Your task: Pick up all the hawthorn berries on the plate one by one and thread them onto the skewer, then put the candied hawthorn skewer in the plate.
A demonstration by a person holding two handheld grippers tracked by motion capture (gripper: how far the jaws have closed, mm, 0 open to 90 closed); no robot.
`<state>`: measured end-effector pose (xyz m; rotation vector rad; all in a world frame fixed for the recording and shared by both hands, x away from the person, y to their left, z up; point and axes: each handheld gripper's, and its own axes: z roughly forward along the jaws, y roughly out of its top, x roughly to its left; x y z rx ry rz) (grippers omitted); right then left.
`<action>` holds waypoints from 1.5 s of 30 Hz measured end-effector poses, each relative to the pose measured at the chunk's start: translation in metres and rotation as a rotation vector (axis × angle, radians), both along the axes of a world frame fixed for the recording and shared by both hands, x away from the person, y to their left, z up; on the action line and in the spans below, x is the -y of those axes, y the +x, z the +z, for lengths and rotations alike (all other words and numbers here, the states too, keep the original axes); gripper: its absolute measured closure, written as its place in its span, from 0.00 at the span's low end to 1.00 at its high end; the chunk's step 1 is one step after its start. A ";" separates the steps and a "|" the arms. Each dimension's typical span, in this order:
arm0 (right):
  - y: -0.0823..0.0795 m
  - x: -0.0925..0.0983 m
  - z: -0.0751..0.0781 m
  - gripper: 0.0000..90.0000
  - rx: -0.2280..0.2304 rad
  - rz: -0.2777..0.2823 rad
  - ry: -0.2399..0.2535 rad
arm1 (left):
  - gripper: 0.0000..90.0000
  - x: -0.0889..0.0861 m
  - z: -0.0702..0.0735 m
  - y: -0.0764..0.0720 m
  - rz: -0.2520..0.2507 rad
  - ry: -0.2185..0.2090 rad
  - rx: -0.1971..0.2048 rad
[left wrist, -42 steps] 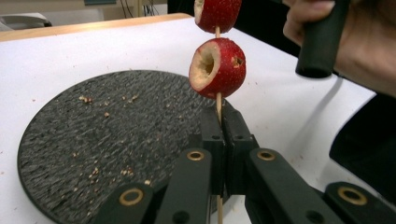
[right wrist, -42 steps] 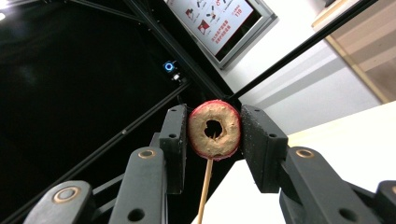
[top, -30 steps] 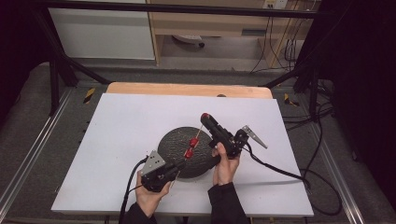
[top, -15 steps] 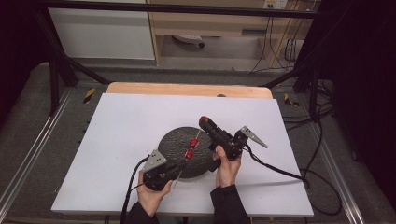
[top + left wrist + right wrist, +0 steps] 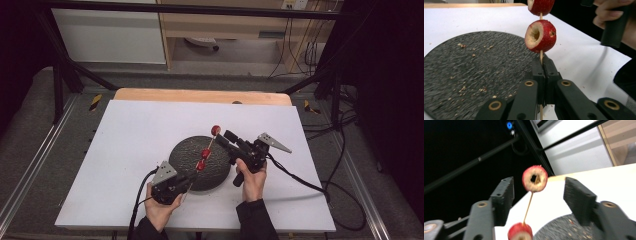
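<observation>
left gripper (image 5: 543,75) jaws clenched on skewer (image 5: 540,53); right gripper (image 5: 537,200) jaws released.

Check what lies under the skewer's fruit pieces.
Under the fruit pieces sits a round dark plate, its surface speckled with crumbs. The plate rests on the white table; whatever the plate covers cannot be seen.
</observation>
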<state>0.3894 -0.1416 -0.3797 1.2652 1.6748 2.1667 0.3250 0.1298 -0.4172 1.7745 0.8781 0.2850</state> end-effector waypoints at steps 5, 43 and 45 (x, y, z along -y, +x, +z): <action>-0.001 0.011 -0.005 0.26 -0.033 0.026 -0.163 | 0.99 -0.010 0.000 0.009 0.023 0.072 -0.048; -0.030 0.091 -0.064 0.01 -0.214 0.049 -0.725 | 0.33 -0.071 0.000 0.031 -0.067 0.381 -0.109; -0.032 0.092 -0.066 0.01 -0.213 0.051 -0.719 | 0.22 -0.083 -0.001 0.029 -0.065 0.372 -0.111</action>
